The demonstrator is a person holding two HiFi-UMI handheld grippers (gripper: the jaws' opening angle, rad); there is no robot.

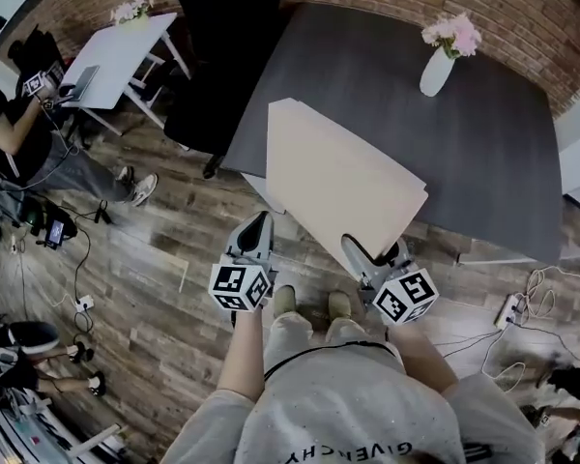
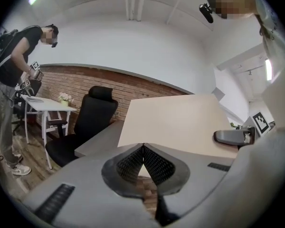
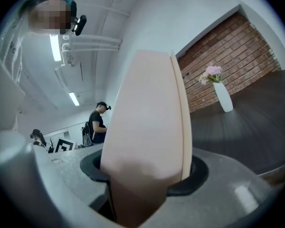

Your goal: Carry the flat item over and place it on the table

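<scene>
From the head view I see the flat board (image 1: 343, 177) hanging tilted over the dark tabletop's (image 1: 483, 162) near edge, its near corner in the right gripper (image 1: 375, 254), the left gripper (image 1: 261, 222) just beside its edge. Left gripper view: fingers (image 2: 156, 163) pressed together, empty. Right gripper view: fingers (image 3: 199, 175) clamp the board. I fear a one-corner hold lets it swivel, slip, or clip the vase (image 3: 223, 98).
</scene>
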